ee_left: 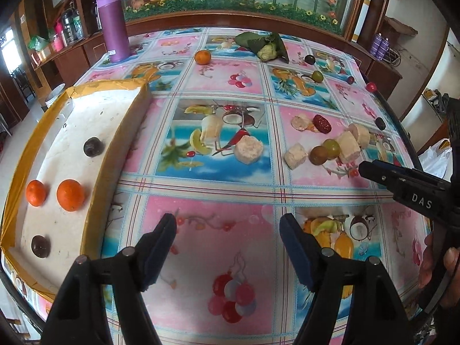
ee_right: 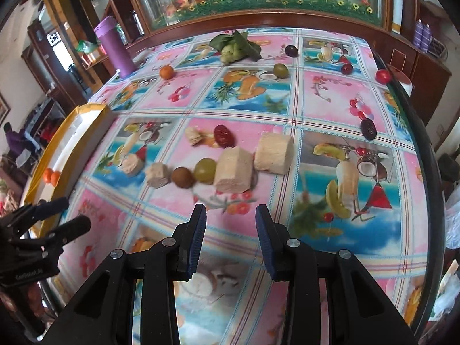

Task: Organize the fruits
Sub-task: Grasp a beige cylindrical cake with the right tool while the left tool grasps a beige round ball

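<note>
A white tray (ee_left: 126, 132) with a yellow taped rim sits at the table's left and holds two oranges (ee_left: 70, 195) and two dark plums (ee_left: 93, 147). My left gripper (ee_left: 230, 224) hangs open over the patterned cloth just right of the tray, with nothing between its fingers. My right gripper (ee_right: 231, 215) is open by a narrow gap and holds nothing. Just beyond it lie a brown fruit (ee_right: 183, 177) and a green fruit (ee_right: 205, 169) among pale cut chunks (ee_right: 234, 169). A lone orange (ee_left: 202, 57) rests farther back.
A purple bottle (ee_left: 112, 26) stands at the back left and a leafy green bundle (ee_left: 266, 49) at the back middle. A red date (ee_right: 223, 135), dark plums (ee_right: 368, 128), a red fruit (ee_right: 383, 76) and a green fruit (ee_right: 280, 70) lie scattered toward the right edge.
</note>
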Available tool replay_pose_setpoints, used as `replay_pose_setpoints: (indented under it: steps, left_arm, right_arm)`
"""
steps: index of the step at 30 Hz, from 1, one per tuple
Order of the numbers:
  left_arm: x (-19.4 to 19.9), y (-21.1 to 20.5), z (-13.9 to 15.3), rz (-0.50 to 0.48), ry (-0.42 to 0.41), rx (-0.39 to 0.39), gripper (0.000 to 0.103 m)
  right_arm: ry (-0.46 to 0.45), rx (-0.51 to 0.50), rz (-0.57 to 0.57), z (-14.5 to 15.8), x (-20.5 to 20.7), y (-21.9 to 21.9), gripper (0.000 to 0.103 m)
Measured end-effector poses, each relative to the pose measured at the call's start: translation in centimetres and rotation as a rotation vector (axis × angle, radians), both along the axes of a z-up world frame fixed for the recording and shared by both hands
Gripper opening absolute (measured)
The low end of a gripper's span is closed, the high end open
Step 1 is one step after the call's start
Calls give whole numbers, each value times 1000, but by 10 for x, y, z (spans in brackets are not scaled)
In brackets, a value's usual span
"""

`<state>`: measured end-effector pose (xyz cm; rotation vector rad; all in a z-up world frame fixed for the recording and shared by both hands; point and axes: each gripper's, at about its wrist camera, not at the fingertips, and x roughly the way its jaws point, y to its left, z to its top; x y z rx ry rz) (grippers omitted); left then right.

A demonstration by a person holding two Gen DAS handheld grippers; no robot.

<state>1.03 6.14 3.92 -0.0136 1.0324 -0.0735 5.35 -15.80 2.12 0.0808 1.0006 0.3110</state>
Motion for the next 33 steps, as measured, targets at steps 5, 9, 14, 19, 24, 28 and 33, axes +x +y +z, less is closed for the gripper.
replay_pose_setpoints:
  steps: [5, 9, 14, 19, 24, 28, 33]
  left_arm:
    - [4, 1, -3, 20, 15, 13, 77]
    - [8, 1, -6, 29, 25, 21, 77]
    - [16, -1, -6, 27, 26, 30, 77]
    - [25, -3, -5, 26, 21, 37, 77]
    - [40, -6, -7, 25, 26, 49, 77]
    - [50, -8, -11, 25, 28, 47, 77]
    - [66, -11, -17, 27, 16, 48, 77]
  right_arm:
    - [8, 31, 9, -9, 19, 0, 35]
    - [3, 51, 19, -12, 31, 1, 36]
    - [5, 90, 25, -12, 42, -1, 44]
    - [9, 139, 59, -14, 48, 0, 48]
    - [15, 157, 74, -12, 44, -3, 33]
    - [15, 163, 58, -10, 36, -15, 31]
    - [-18, 113, 31, -6, 28, -28, 31]
